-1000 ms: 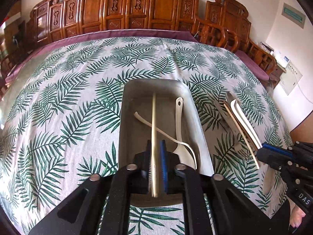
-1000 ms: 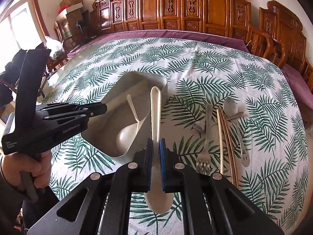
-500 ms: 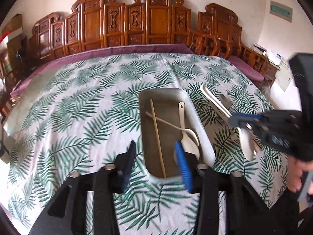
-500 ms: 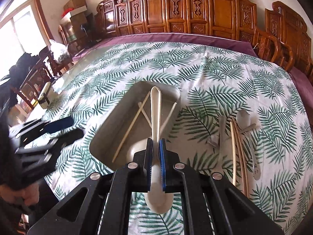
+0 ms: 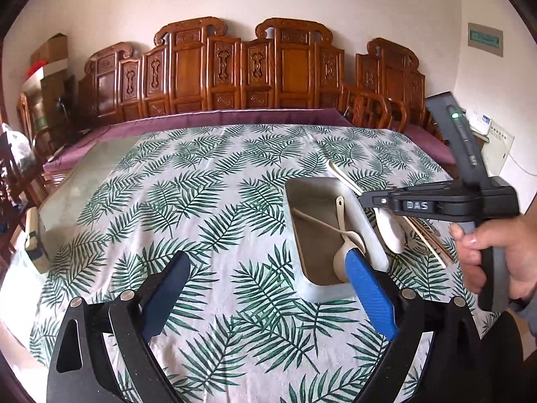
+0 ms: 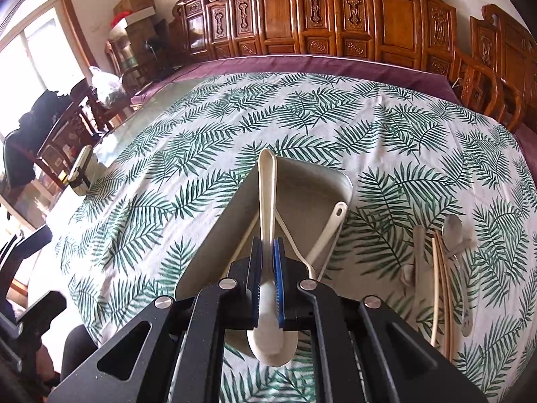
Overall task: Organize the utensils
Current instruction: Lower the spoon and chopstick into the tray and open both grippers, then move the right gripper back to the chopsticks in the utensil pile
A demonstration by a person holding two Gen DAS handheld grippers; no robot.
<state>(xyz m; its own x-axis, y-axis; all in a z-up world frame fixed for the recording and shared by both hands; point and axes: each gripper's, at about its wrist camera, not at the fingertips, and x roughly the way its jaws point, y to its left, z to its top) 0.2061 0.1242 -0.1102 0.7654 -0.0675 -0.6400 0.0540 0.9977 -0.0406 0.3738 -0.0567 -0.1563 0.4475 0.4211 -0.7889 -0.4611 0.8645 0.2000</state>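
Left gripper (image 5: 265, 288): jaws opening, already spread wide, nothing between the pads; only the leaf-print tablecloth (image 5: 208, 208) shows in the gap. It hangs above the table, left of the tray's near end.
Right gripper (image 6: 267, 282): pinched narrow on the cream spoon (image 6: 266, 201), gripping the handle just above the bowl; the bowl hangs out behind the pads, the handle tip points away over the tray.
Right gripper, seen from the left wrist: its black body reaches in from the right, carried in a hand (image 5: 496, 252) (spoon bowl visible just below its fingers, off the tray's right rim).
Tray (image 5: 369, 235): grey, rectangular, on the tablecloth to the right of centre in the left wrist view.
Tray contents: one chopstick (image 5: 303, 250) lying along the left wall, a pale thin utensil (image 5: 315, 221) crossing diagonally, a white ladle-type spoon (image 5: 342, 245) with its bowl toward the near end.
Held spoon vs. tray: above the tray's length, clear of the floor (contact with the rim cannot be told).
Loose utensils (image 6: 443, 268): on the cloth right of the tray, well apart from it; chopsticks, a metal spoon (image 6: 453, 230), and a fork-like piece, partly overlapping.
Background: carved wooden chairs (image 5: 248, 67) along the far edge of the table.
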